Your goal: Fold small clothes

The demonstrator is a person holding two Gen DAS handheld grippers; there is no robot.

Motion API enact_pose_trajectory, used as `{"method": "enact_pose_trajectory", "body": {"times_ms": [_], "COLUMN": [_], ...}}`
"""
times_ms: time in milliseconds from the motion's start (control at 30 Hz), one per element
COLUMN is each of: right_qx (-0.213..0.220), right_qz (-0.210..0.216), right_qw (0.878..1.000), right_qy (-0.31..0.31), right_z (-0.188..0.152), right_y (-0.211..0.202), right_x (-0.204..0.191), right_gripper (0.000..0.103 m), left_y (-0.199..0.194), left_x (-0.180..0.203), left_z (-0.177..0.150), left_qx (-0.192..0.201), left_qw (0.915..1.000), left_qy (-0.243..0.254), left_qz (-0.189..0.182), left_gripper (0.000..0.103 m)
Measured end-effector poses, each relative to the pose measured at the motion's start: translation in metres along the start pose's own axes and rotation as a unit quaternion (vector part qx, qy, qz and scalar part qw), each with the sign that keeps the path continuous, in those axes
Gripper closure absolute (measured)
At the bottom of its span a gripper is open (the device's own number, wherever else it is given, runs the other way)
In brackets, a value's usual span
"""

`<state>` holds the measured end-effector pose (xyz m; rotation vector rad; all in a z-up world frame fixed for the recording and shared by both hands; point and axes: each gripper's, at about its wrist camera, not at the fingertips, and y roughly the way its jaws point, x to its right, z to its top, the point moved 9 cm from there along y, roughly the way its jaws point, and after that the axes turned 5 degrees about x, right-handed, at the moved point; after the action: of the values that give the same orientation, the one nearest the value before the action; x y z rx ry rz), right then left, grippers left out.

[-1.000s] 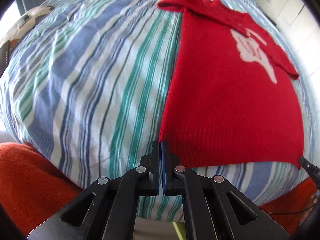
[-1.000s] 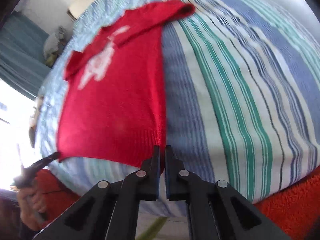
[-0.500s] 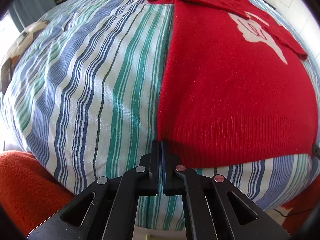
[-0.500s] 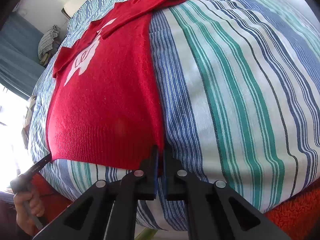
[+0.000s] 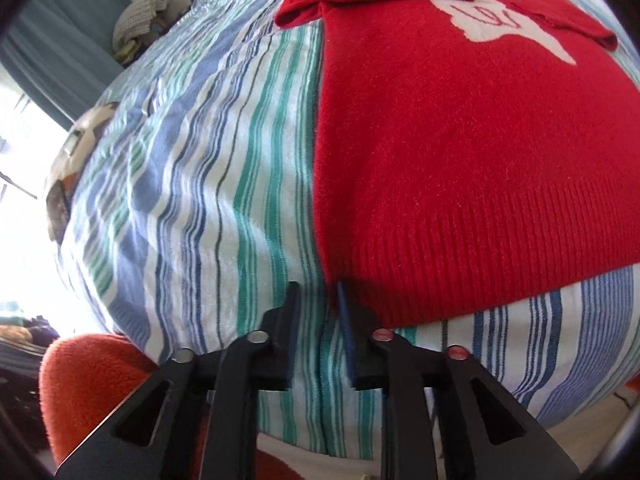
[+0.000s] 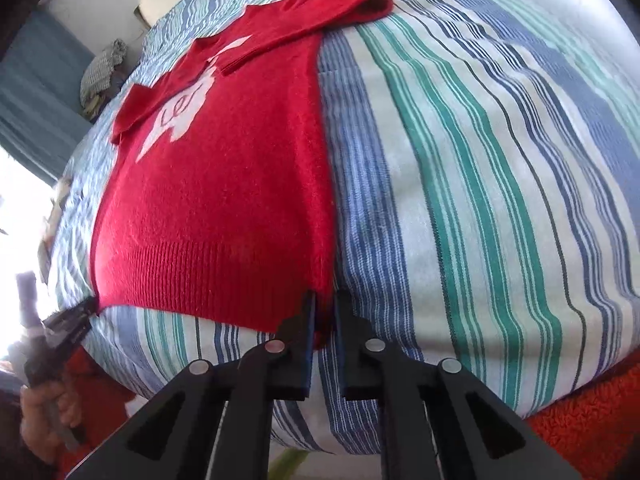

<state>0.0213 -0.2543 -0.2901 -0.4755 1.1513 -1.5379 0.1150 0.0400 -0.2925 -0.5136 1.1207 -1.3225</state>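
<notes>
A red knitted sweater [image 5: 460, 160] with a white motif lies flat on the striped bed cover [image 5: 200, 200], sleeves folded across its chest. My left gripper [image 5: 318, 292] is at the hem's left corner. Its jaws are opening, and only striped cover shows between them; the red corner lies against the right finger. In the right wrist view the sweater [image 6: 224, 200] fills the left half. My right gripper [image 6: 325, 300] is at the hem's other corner, its jaws opening a little with red cloth still in the narrow gap. The left gripper [image 6: 86, 308] shows there too, held by a hand [image 6: 40, 412].
An orange fleece blanket [image 5: 88, 392] hangs below the bed's near edge and also shows at the right [image 6: 580, 420]. A football-patterned cushion [image 5: 76, 160] lies at the bed's left side. A heap of pale knit cloth [image 5: 136, 24] sits by the teal curtain [image 5: 52, 32].
The left gripper's jaws have parted and let the hem corner go, and the gripper has rolled and come lower over the bed. The right gripper's jaws have parted slightly.
</notes>
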Motion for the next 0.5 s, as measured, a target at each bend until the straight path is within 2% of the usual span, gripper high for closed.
{"method": "enact_pose_trajectory", "body": {"times_ms": [33,200,300,333,367,433,500], "right_qx": [0.001,-0.002,-0.019,-0.026,-0.029,-0.016,0.010], "right_qz": [-0.011,-0.032,-0.040,-0.046,-0.055,-0.076,-0.096], "right_qw": [1.000,0.998,0.998,0.997,0.996,0.993,0.987], "right_qy": [-0.016,-0.049,-0.047,-0.051,-0.057,-0.084,-0.131], "right_z": [0.000,-0.002,-0.004,-0.003,-0.001,0.015,0.046], "right_y": [-0.001,-0.005,-0.014,-0.020,-0.027,-0.048,-0.069], "right_x": [-0.004,-0.009,-0.004,-0.001,0.002,0.008,0.003], "right_gripper": [0.090,0.080,0.065,0.058,0.056,0.056,0.055], "left_y": [-0.004,-0.008,-0.015,-0.019,-0.023,-0.038,-0.047], "left_x": [0.000,-0.010,-0.022,-0.030,-0.041,-0.065,-0.090], "left_z": [-0.002,-0.007,-0.016,-0.021,-0.023,-0.026,-0.025], "left_qx": [-0.002,-0.026,-0.052,-0.059,-0.057,-0.039,-0.022], "left_qw": [1.0000,0.9994,0.9982,0.9976,0.9969,0.9944,0.9882], "left_qy": [0.000,-0.021,-0.028,-0.038,-0.052,-0.095,-0.149], "left_qz": [0.009,-0.005,-0.009,0.001,0.012,0.023,0.027], "left_gripper": [0.065,0.047,0.030,0.030,0.030,0.029,0.024]}}
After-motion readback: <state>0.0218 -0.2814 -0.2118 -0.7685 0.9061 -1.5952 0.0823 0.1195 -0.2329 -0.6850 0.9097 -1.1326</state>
